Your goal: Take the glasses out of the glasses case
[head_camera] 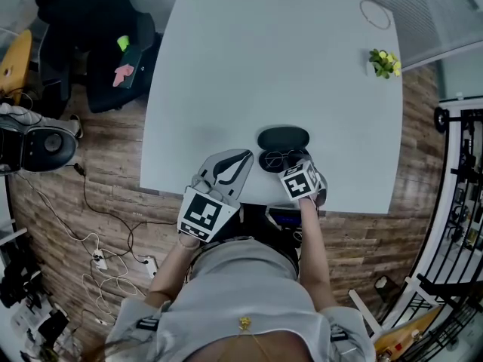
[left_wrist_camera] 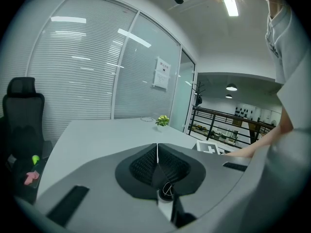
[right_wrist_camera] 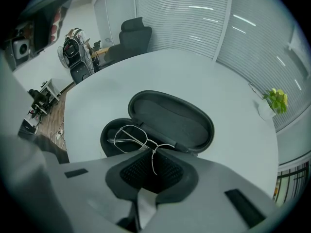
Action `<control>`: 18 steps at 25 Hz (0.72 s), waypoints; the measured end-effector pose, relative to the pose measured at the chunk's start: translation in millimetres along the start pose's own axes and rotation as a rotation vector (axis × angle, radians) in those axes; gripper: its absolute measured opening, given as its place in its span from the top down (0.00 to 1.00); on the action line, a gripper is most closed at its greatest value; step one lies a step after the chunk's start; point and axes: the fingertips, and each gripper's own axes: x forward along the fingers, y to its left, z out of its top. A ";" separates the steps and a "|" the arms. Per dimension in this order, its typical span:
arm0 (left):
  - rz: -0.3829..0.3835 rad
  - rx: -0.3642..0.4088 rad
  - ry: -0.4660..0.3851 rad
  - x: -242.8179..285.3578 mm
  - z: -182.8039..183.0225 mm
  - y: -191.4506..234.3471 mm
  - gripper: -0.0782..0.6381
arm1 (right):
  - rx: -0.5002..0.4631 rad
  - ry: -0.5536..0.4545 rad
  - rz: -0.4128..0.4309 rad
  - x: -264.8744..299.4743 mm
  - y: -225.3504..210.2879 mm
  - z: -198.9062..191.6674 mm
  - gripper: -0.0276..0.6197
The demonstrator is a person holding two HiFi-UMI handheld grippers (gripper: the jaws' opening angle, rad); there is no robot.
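A dark oval glasses case [head_camera: 283, 143] lies open near the front edge of the white table [head_camera: 256, 59]. Its lid [right_wrist_camera: 170, 116] is laid back and its base [right_wrist_camera: 111, 136] holds thin wire-framed glasses [right_wrist_camera: 132, 137] that tilt up out of it. My right gripper [right_wrist_camera: 153, 153] is shut on the glasses' frame near the bridge; in the head view it [head_camera: 290, 164] stands at the case's near side. My left gripper [head_camera: 243, 157] rests just left of the case, shut with nothing between its jaws [left_wrist_camera: 157, 152].
A small potted plant [head_camera: 384, 62] stands at the table's far right, with a thin ring [head_camera: 375, 13] beyond it. A black office chair [head_camera: 98, 44] is at the far left. The table's front edge is right below my grippers.
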 end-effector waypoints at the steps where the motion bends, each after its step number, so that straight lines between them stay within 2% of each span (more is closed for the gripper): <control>1: -0.002 -0.001 0.000 0.2 0.0 -0.9 0.85 | 0.003 -0.001 0.002 -0.3 0.2 -0.4 0.91; 18: -0.036 0.021 0.010 2.8 -1.4 -13.4 0.85 | 0.056 -0.057 0.004 -18.0 -3.5 2.7 0.91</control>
